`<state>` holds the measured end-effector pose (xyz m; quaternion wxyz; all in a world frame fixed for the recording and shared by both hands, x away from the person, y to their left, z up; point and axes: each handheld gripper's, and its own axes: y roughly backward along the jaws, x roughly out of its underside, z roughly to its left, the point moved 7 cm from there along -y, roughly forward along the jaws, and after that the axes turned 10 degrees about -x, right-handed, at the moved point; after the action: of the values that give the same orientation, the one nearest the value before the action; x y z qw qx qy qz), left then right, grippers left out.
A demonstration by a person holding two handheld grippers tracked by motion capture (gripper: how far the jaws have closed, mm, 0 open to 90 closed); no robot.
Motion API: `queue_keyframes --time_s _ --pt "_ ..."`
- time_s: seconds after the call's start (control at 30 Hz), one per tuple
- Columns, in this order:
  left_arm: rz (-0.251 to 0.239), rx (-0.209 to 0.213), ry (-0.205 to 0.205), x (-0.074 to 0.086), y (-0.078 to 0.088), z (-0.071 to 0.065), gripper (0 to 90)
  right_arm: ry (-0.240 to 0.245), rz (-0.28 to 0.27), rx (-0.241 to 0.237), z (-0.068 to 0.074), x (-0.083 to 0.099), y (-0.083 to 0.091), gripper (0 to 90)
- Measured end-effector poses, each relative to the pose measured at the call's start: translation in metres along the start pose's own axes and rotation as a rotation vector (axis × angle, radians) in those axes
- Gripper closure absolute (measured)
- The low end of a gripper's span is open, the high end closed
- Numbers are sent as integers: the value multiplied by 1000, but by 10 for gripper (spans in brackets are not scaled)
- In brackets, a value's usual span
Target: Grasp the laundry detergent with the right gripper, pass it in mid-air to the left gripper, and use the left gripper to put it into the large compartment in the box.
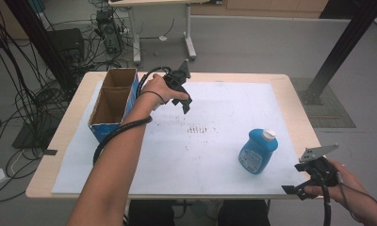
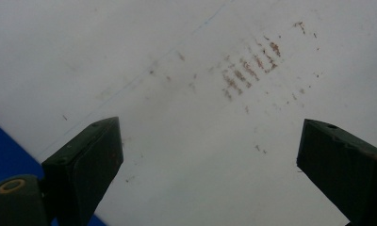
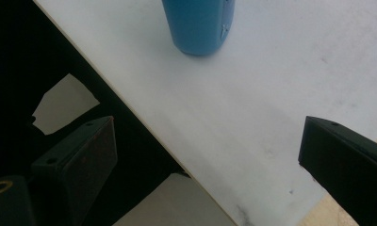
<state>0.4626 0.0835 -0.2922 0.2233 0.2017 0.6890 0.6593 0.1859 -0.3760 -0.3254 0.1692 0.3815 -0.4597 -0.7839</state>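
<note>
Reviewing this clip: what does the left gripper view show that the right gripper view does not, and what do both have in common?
Left gripper view alone: rust-brown smudge marks on the white sheet, plus a blue corner at the lower left, probably the cardboard box.

Right gripper view alone: the base of the blue bottle, the table's near edge and the dark space below it.

Both: the white sheet, and that view's own claw, the left claw and the right claw, each with its jaws wide apart and holding nothing.

In the right gripper view the top edge cuts off the blue bottle [image 3: 199, 26], so its cap is hidden. In the left gripper view, a blue box [image 2: 7, 146] pokes in at the left edge, mostly cut off. The brown marks [image 2: 250, 70] are blurry.
</note>
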Motion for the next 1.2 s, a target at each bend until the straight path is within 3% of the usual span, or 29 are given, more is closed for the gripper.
queue_keyframes --time_s 0.83,1.2 --pt "3 -10 17 6 -3 6 81 36 -103 34 6 13 -14 47" --pt "11 1 14 6 -6 6 86 40 -186 37 6 21 -21 37"
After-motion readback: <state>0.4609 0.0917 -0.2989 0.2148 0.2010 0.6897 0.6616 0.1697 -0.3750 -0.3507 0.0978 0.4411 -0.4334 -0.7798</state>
